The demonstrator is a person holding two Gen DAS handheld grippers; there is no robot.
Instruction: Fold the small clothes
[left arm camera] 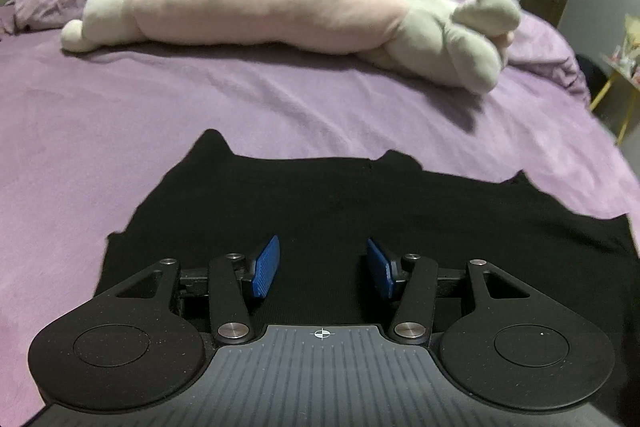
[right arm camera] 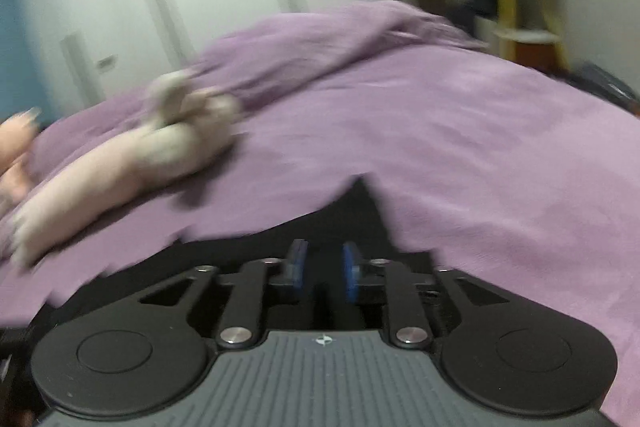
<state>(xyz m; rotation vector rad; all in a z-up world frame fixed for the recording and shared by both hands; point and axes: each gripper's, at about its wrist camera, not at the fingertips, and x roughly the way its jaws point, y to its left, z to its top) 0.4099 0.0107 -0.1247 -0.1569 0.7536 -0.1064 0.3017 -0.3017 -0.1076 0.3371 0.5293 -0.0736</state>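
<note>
While the left gripper [left arm camera: 323, 267] hangs over the black garment [left arm camera: 360, 211] spread on the purple bed [left arm camera: 200, 115], its fingers [left arm camera: 266, 267] are released, a long plush toy [left arm camera: 260, 11] beyond. In the blurred right view, the right gripper [right arm camera: 323, 273] has its fingers [right arm camera: 352, 271] narrowly parted above the garment [right arm camera: 352, 211].
</note>
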